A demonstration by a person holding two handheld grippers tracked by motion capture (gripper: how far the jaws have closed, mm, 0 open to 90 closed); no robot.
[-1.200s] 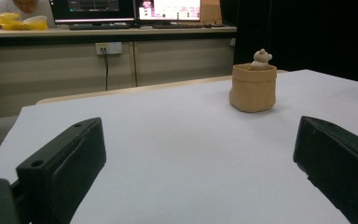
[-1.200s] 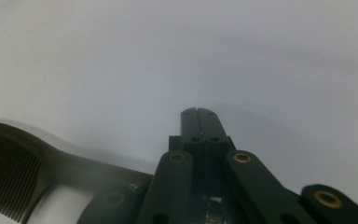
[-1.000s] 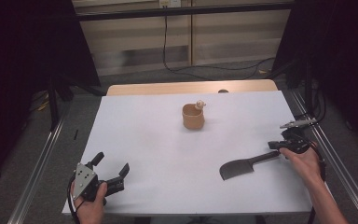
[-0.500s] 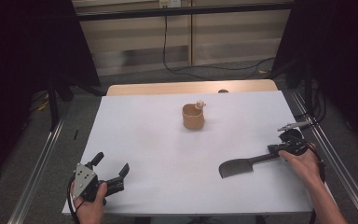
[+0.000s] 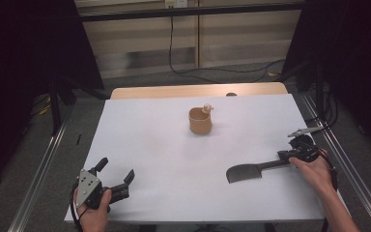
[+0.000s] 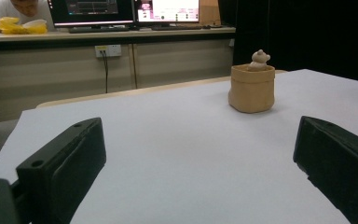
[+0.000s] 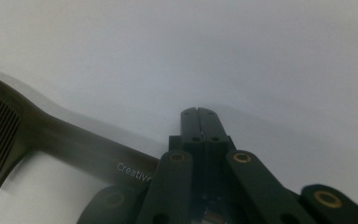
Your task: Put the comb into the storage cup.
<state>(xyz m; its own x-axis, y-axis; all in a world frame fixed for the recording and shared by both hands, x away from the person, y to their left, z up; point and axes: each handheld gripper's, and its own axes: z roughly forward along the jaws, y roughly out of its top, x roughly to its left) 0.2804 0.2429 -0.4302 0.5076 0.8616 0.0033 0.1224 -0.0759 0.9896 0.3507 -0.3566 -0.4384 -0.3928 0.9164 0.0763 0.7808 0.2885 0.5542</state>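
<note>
A dark comb [image 5: 251, 171] lies flat on the white table [image 5: 164, 145] at the right, teeth toward me. Its handle [image 7: 51, 135] runs under the linkage of my right gripper [image 5: 289, 155], whose jaws are shut tip to tip [image 7: 199, 113] on the table with nothing between them. My left gripper [image 5: 115, 170] rests near the front left corner, open wide [image 6: 198, 133] and holding nothing. Far ahead of it stands a small tan cup [image 6: 251, 88] with a little bear figure [image 6: 259, 59] peeking over its rim. The high view has that cup [image 5: 200, 122] at the table's middle back.
A wooden strip [image 5: 198, 90] borders the table's far edge. Metal rails [image 5: 38, 169] run along both sides, with black curtains beyond. Behind the table are a desk with monitors [image 6: 121, 9], a person, and a cable [image 5: 170, 43] hanging down the wall.
The right hand has shifted slightly at the comb's handle end; the comb has barely moved. The left gripper has stayed where it was.
</note>
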